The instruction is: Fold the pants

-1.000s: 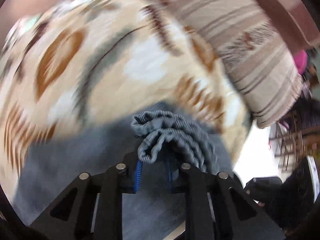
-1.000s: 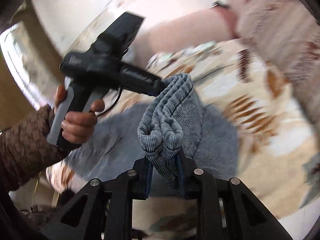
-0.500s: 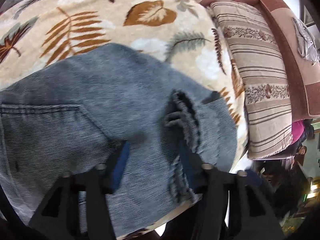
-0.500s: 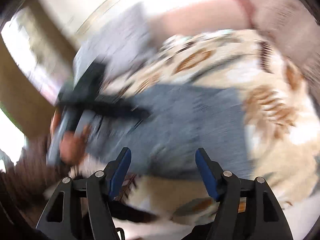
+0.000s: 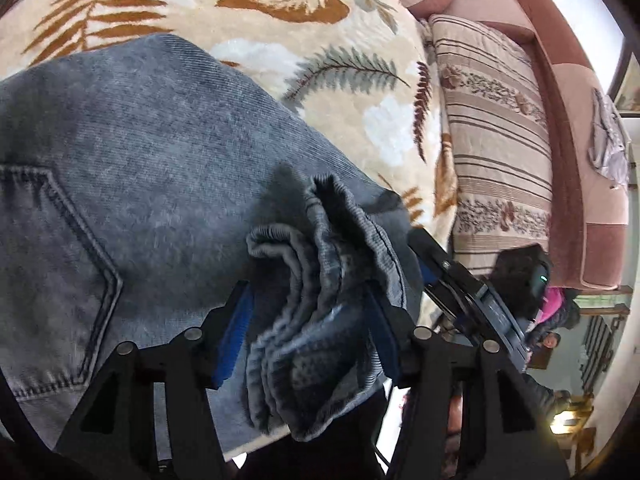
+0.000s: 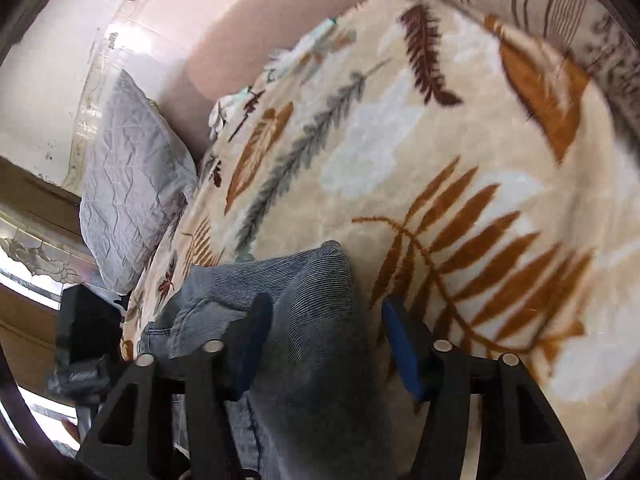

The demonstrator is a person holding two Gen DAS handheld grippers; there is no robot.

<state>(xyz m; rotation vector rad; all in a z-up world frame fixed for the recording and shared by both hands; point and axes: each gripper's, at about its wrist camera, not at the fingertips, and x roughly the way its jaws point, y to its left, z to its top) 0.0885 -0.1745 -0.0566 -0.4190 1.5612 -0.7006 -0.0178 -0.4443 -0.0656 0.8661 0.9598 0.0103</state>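
Grey-blue jeans (image 5: 140,140) lie spread on a leaf-patterned blanket (image 5: 280,20), a back pocket (image 5: 52,260) facing up. A bunched, folded edge of the jeans (image 5: 320,260) sits between the fingers of my left gripper (image 5: 308,304), which is open; the fabric brushes the right pad (image 5: 380,320) and is not squeezed. In the right wrist view, a rounded fold of the jeans (image 6: 312,280) lies between the fingers of my right gripper (image 6: 326,312). Its jaws are closing, and the right pad (image 6: 400,344) still stands clear of the cloth.
A striped pillow (image 5: 496,140) and a pink-brown padded headboard (image 5: 568,120) border the blanket on one side. A grey quilted pillow (image 6: 132,184) lies at the other. The blanket's edge runs just below the jeans. A black tool body (image 5: 472,300) shows beside the bunched edge.
A second ago both grippers were shut on bunched denim held up in the air. Both have since let go, the jeans lie on the blanket, and the right gripper has swung down over a fold.
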